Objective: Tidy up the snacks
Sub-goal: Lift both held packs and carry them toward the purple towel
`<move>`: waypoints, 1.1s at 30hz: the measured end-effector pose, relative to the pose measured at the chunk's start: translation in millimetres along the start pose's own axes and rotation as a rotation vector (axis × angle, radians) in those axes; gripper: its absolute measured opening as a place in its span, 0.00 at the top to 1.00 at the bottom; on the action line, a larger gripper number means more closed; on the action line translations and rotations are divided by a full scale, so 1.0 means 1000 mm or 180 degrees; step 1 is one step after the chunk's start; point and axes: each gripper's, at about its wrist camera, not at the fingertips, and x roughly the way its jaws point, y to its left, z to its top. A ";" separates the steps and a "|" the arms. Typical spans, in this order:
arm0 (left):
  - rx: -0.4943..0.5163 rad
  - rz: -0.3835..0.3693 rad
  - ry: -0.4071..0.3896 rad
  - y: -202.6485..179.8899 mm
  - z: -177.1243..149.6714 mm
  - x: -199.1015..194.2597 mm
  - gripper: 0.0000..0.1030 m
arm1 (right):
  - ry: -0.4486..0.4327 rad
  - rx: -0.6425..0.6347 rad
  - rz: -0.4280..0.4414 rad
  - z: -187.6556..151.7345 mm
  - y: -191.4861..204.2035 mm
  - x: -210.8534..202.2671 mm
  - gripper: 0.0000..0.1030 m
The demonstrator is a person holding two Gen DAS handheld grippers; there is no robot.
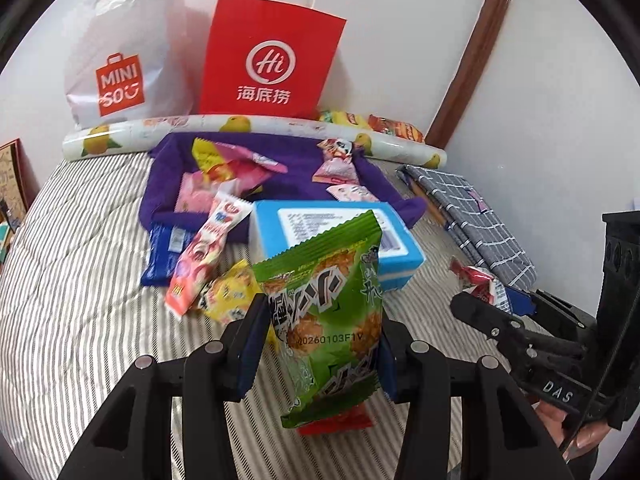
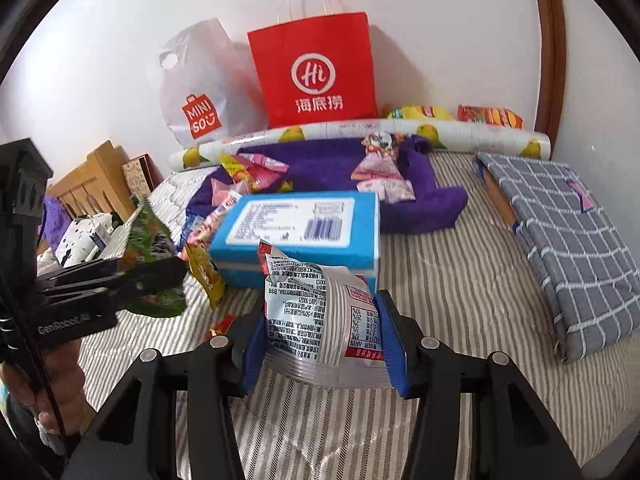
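two packets held above the striped bed

while we look along the left gripper, its blue pads clamp a green packet upright at the centre of the frame, above the striped bed. a small red packet lies on the bed under it. at the right edge we see the right gripper pinching a red and white packet.

along the right gripper we see that white packet, printed side up, squeezed between both pads at lower centre. at mid left the left gripper grips the green packet.

just behind both stands a blue box. more snacks lie scattered on a purple cloth in mid frame. against the wall at the top stand a red bag and a white bag.
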 end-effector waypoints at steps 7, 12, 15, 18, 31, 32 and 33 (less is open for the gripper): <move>-0.0021 0.0020 -0.0001 0.000 0.020 -0.001 0.56 | -0.0020 0.0000 0.0050 0.022 0.003 0.002 0.52; -0.0053 0.0075 -0.0020 0.005 0.036 0.000 0.56 | -0.0080 -0.0016 0.0061 0.045 0.002 0.005 0.52; -0.0104 0.0072 -0.0026 0.011 0.047 0.003 0.56 | -0.0095 -0.0009 0.0073 0.063 0.001 0.010 0.52; -0.0133 0.0078 -0.0019 0.015 0.057 0.007 0.56 | -0.0127 -0.0076 0.0054 0.078 0.001 0.015 0.52; -0.0195 0.0123 0.0076 0.033 0.110 0.047 0.56 | -0.0121 -0.0085 0.0136 0.146 -0.013 0.080 0.51; -0.0207 0.0115 0.0085 0.036 0.114 0.051 0.56 | -0.0098 -0.0095 0.0148 0.150 -0.014 0.086 0.51; -0.0222 0.0106 0.0103 0.038 0.118 0.055 0.56 | -0.0070 -0.0104 0.0160 0.154 -0.015 0.094 0.51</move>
